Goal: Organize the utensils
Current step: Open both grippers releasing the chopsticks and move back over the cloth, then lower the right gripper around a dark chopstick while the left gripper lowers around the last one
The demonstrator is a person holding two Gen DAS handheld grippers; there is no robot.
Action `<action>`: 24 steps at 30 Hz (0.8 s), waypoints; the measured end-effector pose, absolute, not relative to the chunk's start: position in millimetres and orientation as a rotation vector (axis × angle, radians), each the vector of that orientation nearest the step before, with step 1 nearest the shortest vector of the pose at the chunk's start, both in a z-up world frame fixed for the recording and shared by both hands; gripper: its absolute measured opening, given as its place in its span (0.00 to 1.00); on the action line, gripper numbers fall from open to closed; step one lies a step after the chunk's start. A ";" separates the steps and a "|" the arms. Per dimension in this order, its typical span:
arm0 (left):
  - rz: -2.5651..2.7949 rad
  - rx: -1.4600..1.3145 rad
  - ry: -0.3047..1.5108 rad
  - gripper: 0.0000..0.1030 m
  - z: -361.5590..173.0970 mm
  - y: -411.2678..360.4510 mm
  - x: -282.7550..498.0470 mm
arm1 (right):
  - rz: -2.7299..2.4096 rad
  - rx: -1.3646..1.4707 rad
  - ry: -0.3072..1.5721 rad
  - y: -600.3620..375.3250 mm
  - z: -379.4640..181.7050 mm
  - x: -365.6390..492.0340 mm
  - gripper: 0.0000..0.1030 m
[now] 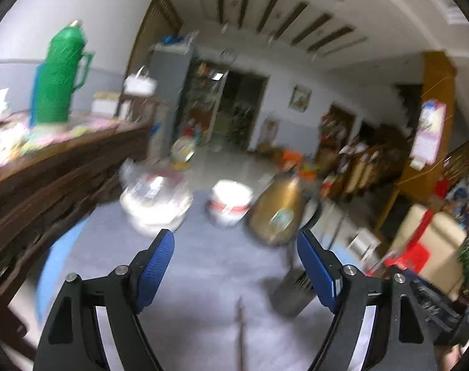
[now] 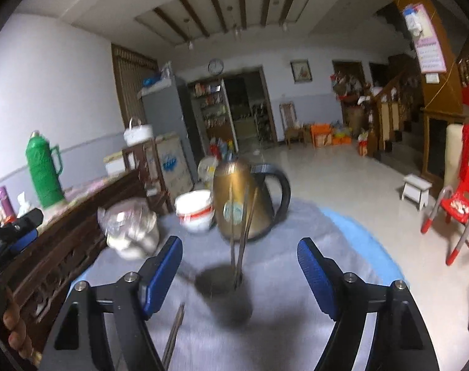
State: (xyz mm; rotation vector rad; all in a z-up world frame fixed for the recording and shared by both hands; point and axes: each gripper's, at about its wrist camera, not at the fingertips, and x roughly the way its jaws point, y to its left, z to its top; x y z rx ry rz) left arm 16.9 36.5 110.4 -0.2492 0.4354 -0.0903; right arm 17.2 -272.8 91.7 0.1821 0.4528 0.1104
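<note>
**Inspector:** State of the left gripper (image 1: 236,244)?

**Assistant:** Its jaws are standing wide apart and gripping nothing; a thin utensil (image 1: 241,334), too blurred to identify, is lying on the grey cloth (image 1: 209,266) below the gap between them; a dark holder (image 1: 291,293) is standing just inside the right-hand jaw.

**Inspector:** And the right gripper (image 2: 240,247)?

**Assistant:** Released as well, nothing pressing on the blue pads (image 2: 163,275); the dark holder (image 2: 223,290) is sitting on the cloth between the jaws, slightly ahead of them, with a pair of chopsticks (image 2: 240,241) standing upright in it; another pair of sticks (image 2: 174,334) is lying flat beside the left-hand jaw.

**Inspector:** Beyond the jaws?

**Assistant:** A brass-coloured kettle (image 2: 240,198) is standing directly ahead; a white tub (image 2: 195,210) is sitting just left of it; a clear bag (image 2: 132,228) is resting further left; the other gripper's body is showing at the right wrist view's left edge.
</note>
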 end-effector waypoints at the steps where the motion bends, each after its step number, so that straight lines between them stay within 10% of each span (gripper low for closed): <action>1: -0.077 -0.238 0.482 0.80 97.4 39.3 15.9 | 0.124 0.180 0.509 -268.7 78.8 15.7 0.78; 24: 0.067 -0.165 0.953 0.80 -34.8 47.4 4.9 | 0.170 0.135 0.935 -225.9 -45.3 -7.2 0.78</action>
